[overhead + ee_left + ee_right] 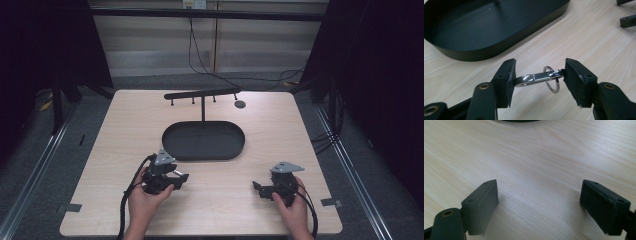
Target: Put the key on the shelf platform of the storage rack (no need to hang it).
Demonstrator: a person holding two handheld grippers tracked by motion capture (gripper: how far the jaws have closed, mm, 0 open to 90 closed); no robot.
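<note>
From my remote seat, the high view looks forward and down from above the near edge, taking in the whole wooden table (280,125) mid-frame, with the floor and back wall across the top. The left gripper view sits low and very close, looking along its own jaws toward the black oval tray (486,50), which fills the upper left of the frame (the same tray lies at centre in the high view). The right gripper view hovers equally near the tabletop, the tray's rim just cutting the top edge.
</note>
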